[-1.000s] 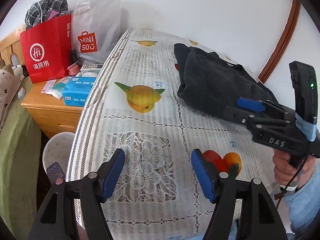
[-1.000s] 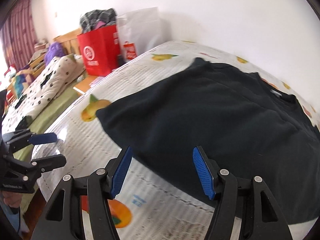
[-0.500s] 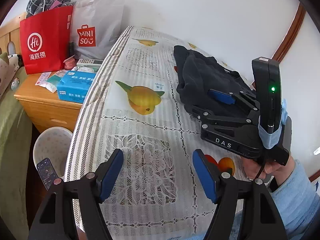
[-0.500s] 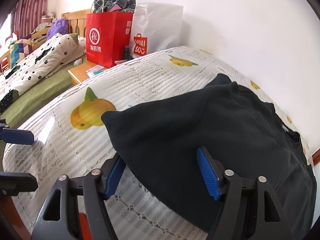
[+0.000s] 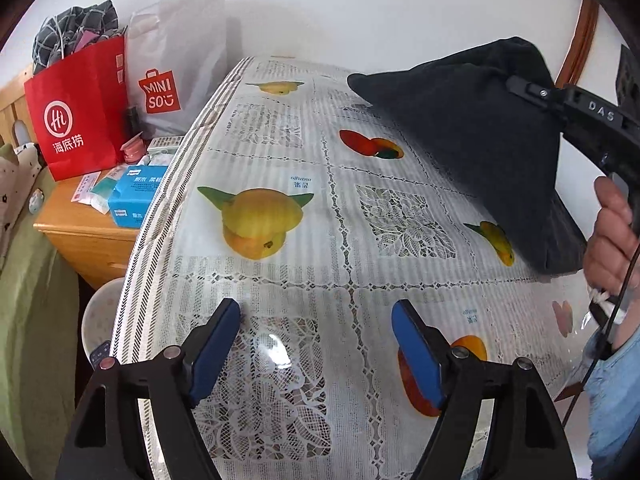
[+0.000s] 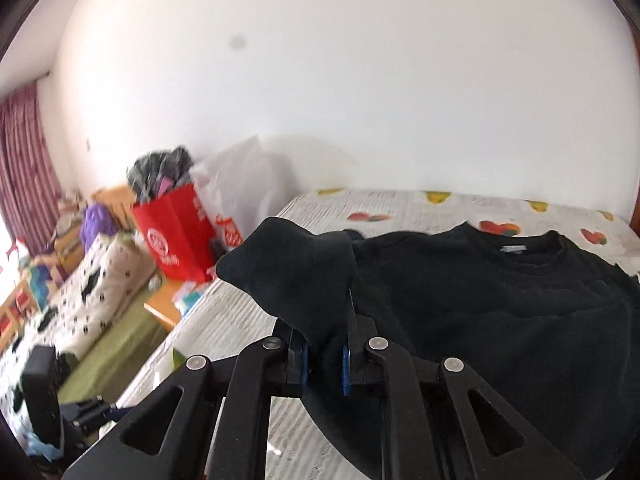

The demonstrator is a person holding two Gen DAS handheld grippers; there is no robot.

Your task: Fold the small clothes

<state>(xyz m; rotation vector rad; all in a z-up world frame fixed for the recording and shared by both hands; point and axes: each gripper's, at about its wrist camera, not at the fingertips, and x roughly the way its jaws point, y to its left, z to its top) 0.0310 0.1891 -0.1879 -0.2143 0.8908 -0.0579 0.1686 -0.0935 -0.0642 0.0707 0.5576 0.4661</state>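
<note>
A black sweater (image 6: 500, 300) lies on the table (image 5: 280, 160), which has a fruit-print lace cover. My right gripper (image 6: 322, 354) is closing, and its blue pads pinch a corner of the sweater between them. That corner is raised off the table, and in the left wrist view the lifted cloth (image 5: 472, 128) hangs like a tent at the right. My left gripper (image 5: 316, 344) hovers over bare tablecloth near the front edge. Its jaws are opening and there is nothing between them. The sweater's collar with a white label (image 6: 514, 249) faces the wall.
A red paper bag (image 5: 76, 112) and a white shopping bag (image 5: 172, 68) stand left of the table on a wooden nightstand (image 5: 80, 232), beside a blue tissue pack (image 5: 134, 196). Further left is a bed (image 6: 100, 344). A person's hand (image 5: 612, 232) holds the right gripper.
The right gripper has shut on the sweater's corner and risen with it, peeling the cloth off the table. The left gripper's jaws have spread a little wider.
</note>
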